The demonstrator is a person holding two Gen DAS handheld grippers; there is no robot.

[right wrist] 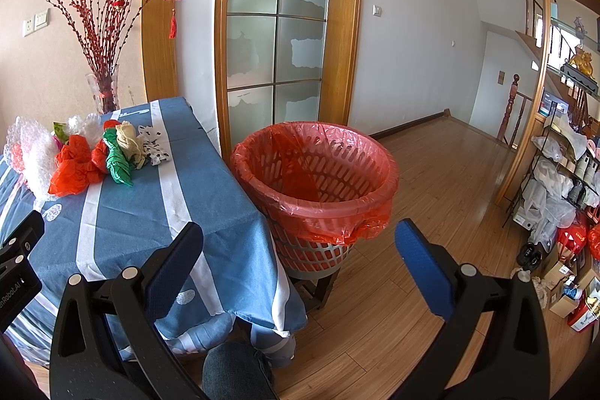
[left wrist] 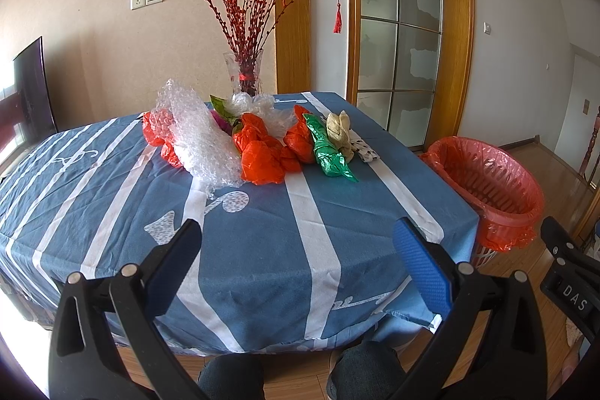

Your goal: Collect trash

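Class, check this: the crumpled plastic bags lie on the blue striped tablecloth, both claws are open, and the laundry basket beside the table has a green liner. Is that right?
One detail is wrong: the laundry basket has a red liner, not green, as the right wrist view shows. The crumpled plastic bags do lie on the blue striped tablecloth, and the left claw and right claw are open.

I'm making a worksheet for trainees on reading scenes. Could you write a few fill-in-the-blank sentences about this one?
1. The basket beside the table is lined with a ____ plastic bag.
2. Both the left hand-held gripper and the right hand-held gripper are ____, holding nothing.
3. The crumpled green bag lies on the ____.
4. The vase holds ____ branches.

Missing words: red; open; table; red
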